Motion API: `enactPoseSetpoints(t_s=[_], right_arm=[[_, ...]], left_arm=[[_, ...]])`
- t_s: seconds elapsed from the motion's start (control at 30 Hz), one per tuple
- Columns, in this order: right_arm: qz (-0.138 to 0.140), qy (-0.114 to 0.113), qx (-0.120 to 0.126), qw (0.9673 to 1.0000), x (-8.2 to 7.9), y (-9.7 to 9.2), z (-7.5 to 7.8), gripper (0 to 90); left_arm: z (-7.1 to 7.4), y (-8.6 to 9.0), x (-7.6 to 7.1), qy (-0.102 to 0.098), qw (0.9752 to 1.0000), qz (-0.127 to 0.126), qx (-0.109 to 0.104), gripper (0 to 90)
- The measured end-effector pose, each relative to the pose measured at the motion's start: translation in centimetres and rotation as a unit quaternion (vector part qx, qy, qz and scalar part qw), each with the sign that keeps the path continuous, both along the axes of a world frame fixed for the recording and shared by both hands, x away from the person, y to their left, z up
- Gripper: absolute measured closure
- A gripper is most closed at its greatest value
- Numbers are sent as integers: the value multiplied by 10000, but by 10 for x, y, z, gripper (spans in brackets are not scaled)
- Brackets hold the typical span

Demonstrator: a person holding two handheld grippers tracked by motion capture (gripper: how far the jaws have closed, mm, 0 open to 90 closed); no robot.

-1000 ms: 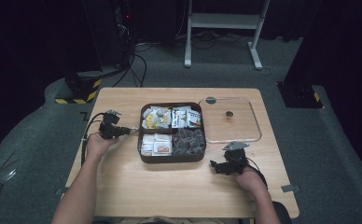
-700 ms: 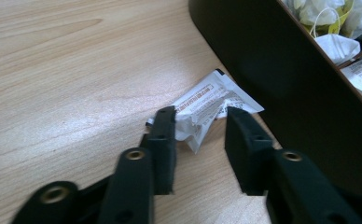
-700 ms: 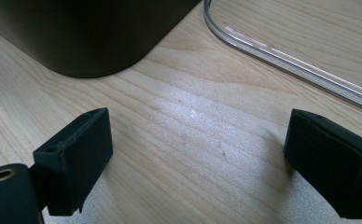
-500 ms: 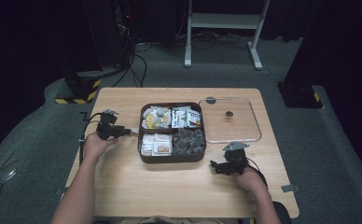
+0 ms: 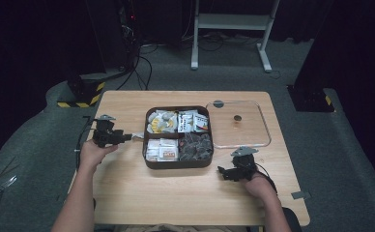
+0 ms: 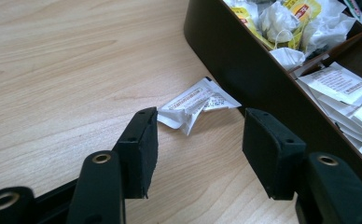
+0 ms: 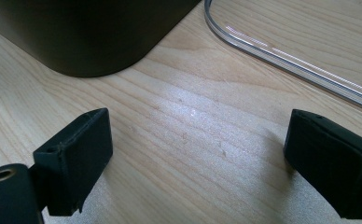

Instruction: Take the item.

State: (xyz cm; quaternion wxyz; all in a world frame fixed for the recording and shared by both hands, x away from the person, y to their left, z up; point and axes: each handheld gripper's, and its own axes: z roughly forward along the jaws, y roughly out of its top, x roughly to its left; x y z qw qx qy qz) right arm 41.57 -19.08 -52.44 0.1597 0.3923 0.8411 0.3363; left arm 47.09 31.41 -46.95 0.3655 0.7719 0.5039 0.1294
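Note:
A dark brown tray [image 5: 178,165] with four compartments of sachets and packets sits mid-table. A crumpled white sachet [image 6: 195,103] lies on the wood just outside the tray's left wall [image 6: 226,60]; in the high view the sachet [image 5: 138,136] is a small pale spot. My left gripper [image 6: 198,156] is open, its jaws low over the table just short of the sachet, not touching it. The left gripper [image 5: 126,137] points toward the tray. My right gripper [image 7: 198,158] stands wide open over bare wood near the tray's front right corner [image 7: 90,32]. The right gripper [image 5: 223,172] holds nothing.
A clear lid [image 5: 238,124] with a small dark knob lies flat to the right of the tray; its rim [image 7: 286,51] runs just beyond the right jaws. Bare wooden table [image 5: 176,198] stretches in front of the tray. Cables and a metal stand lie on the floor behind.
My left gripper has drawn back slightly to the left, away from the tray, and the white sachet lies on the table ahead of it. The right gripper has stayed put.

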Motion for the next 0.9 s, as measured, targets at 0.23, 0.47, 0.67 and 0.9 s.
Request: enactPoseSetpoints(t_s=[0.23,0.47,0.67,0.9], right_arm=[[4,-2,14,10000,0,0,0,78],[24,-9,12,10000,1,0,0,76],[22,-10,6,10000,2,1,0,76],[24,-11,10,10000,3,1,0,76]], left_arm=[[0,5,-9,-66,9999,-11,-103,413],[-6,15,-19,-109,9997,215,-60,364],[-10,20,-23,-131,9994,301,99,351],[-19,29,-27,-315,9990,243,210,301]])
